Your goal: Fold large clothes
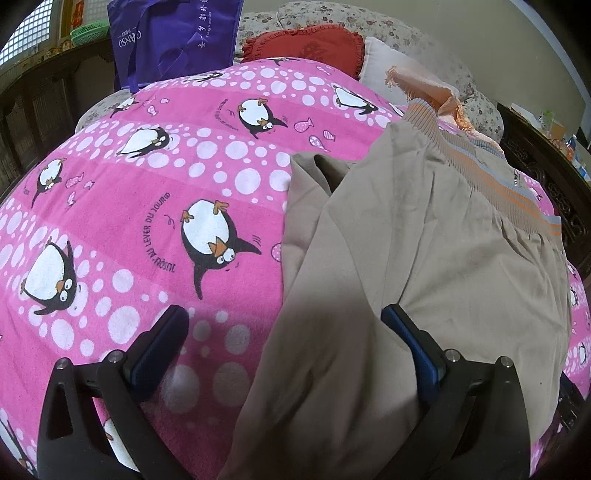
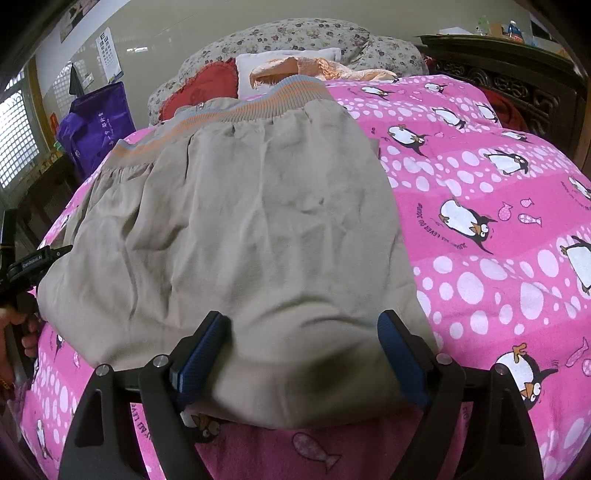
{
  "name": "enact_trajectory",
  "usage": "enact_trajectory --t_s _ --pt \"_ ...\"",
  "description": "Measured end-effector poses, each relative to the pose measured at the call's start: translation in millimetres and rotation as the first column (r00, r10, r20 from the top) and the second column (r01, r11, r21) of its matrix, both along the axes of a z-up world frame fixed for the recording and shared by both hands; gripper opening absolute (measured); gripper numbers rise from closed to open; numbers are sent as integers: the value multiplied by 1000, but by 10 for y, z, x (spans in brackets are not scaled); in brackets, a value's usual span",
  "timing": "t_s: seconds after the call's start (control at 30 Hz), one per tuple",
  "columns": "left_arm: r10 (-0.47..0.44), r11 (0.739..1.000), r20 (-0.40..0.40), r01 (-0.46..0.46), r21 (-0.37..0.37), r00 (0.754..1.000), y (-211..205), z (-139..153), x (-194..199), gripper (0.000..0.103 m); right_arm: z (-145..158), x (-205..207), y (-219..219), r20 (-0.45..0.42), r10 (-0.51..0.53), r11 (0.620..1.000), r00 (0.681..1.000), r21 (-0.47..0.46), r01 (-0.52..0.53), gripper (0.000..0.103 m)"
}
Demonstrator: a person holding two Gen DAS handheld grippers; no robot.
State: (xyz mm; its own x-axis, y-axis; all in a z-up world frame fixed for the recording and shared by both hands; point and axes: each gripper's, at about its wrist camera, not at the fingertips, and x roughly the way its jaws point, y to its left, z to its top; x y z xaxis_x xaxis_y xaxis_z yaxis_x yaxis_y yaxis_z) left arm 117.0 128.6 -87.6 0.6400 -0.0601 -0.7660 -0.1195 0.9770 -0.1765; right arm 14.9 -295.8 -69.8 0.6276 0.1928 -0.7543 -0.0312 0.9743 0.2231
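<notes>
Beyond your fingertips the pink penguin-print bedspread (image 1: 155, 206) covers the bed out to a heap of floral bedding (image 2: 295, 37) at the far end, with a red ruffled cushion (image 1: 310, 46) and a white pillow (image 2: 258, 68) leaning against it. The wall (image 2: 177, 29) behind is plain and pale, with an eye chart (image 2: 109, 55) hung on it. Off to your fingers' left side, daylight comes through a latticed window (image 2: 14, 140), and a purple tote bag (image 1: 173, 37) stands near it. To the right, dark carved wooden furniture (image 2: 509, 70) carries small clutter on top.
</notes>
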Motion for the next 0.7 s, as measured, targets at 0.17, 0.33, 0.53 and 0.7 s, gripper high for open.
enact_trajectory --t_s 0.17,0.33,0.53,0.7 --pt "0 1000 1 0 -12 1000 9 5 -13 103 -1 -8 -8 1 -2 1000 1000 20 2 86" --pt "-3 1000 3 4 -21 1000 14 12 -20 103 -5 1 -23 1 0 1000 1000 23 0 86" --pt "5 1000 8 -4 -7 1000 -10 10 -25 103 0 -6 -6 -4 5 1000 1000 24 -5 88" --pt "6 1000 12 -6 -14 1000 6 8 -24 103 6 -16 8 -4 4 1000 1000 14 -4 88"
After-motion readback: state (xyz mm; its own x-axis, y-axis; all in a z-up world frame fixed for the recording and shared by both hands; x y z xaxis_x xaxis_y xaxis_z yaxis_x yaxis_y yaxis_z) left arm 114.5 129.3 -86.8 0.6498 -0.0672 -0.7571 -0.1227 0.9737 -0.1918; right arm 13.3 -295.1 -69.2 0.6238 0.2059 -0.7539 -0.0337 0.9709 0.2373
